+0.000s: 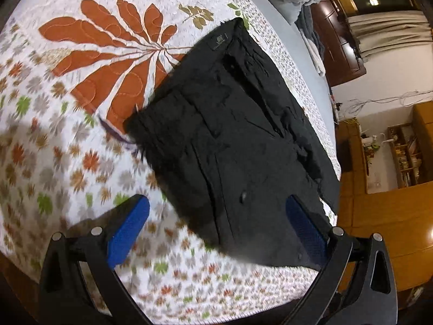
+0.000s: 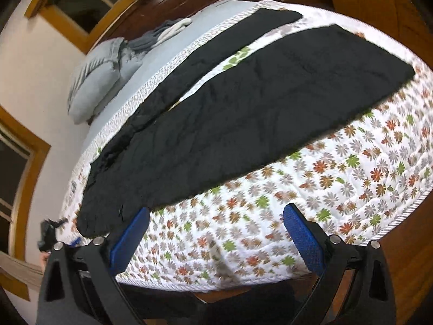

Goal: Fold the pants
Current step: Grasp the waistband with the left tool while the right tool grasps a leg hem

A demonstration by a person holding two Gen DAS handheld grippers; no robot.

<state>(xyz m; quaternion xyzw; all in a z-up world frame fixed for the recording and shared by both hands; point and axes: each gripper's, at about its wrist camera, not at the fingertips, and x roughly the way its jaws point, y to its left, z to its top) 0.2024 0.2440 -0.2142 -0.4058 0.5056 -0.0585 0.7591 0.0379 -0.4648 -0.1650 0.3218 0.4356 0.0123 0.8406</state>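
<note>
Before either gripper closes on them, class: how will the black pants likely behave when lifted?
The black pants lie flat and creased on the quilt, so they would probably drape limply. Their long, separate legs would likely dangle from one grip.

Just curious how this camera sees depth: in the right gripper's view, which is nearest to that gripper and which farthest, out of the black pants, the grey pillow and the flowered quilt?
1. Flowered quilt, directly under the right gripper.
2. Black pants, spread ahead, mid-bed.
3. Grey pillow, far left by the wall.
</note>
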